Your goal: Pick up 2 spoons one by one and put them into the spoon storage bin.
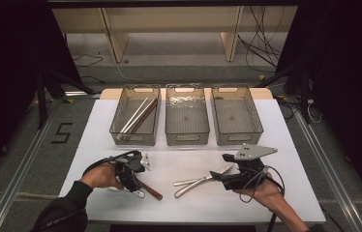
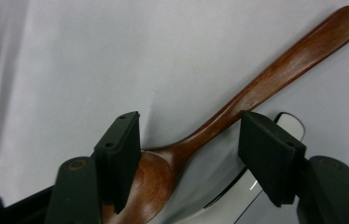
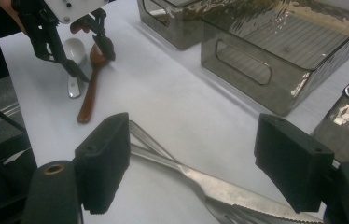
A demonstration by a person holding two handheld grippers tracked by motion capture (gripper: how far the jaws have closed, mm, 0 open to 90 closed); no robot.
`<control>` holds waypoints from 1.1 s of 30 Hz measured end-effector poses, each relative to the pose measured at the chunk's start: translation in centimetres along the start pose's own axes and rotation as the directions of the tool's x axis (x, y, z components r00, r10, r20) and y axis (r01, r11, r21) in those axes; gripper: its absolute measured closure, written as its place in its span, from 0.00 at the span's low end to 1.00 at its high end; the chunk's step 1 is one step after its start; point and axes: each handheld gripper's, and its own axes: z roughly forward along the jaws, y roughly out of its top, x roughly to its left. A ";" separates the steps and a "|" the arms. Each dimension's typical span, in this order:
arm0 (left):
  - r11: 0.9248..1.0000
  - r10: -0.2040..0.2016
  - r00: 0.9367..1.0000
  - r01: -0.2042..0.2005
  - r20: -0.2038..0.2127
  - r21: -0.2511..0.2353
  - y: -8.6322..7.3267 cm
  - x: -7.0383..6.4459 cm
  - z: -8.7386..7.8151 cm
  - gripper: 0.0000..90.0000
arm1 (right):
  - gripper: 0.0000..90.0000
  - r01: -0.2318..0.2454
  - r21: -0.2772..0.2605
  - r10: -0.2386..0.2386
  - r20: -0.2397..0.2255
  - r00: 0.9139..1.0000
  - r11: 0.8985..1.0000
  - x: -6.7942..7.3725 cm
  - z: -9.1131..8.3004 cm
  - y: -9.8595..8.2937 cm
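While the left gripper (image 2: pixel 189 154) stands wide with its jaws astride the neck of the wooden spoon (image 2: pixel 256 88), nothing is clamped yet, and a metal spoon (image 3: pixel 73 56) lies just beside it on the bench (image 1: pixel 193 198). To its right, the right gripper (image 3: pixel 191 163) hangs open over the knife (image 3: pixel 219 186) and fork (image 1: pixel 193 186), both unsorted. Farther off, only the left bin (image 1: pixel 135 137) holds chopsticks (image 1: pixel 138 117); the middle bin (image 1: pixel 187 137) and right bin (image 1: pixel 237 137) look empty, so I judge most sorting remains.

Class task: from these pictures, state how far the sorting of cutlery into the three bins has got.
Done: chopsticks lie in the left bin. In hand: the open left gripper straddles the wooden spoon; the open right gripper hovers over a knife and fork. Left: those pieces and a metal spoon remain on the table.
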 end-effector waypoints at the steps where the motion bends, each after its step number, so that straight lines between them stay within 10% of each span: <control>1: 1.000 0.008 1.000 -0.008 0.006 -0.001 0.1 0.0 0.0 0.44 | 0.31 0.000 0.000 0.000 0.000 1.000 1.000 0.0 0.0 0.0; 22: 0.993 0.097 0.995 -0.098 0.014 0.059 0.7 -0.1 0.7 0.53 | 0.31 0.003 0.004 -0.003 0.000 1.000 1.000 0.1 0.1 0.1; 33: 0.994 0.096 0.995 -0.098 0.032 0.042 0.9 0.2 0.8 0.73 | 0.32 0.006 0.007 -0.006 -0.002 1.000 1.000 0.0 0.2 0.1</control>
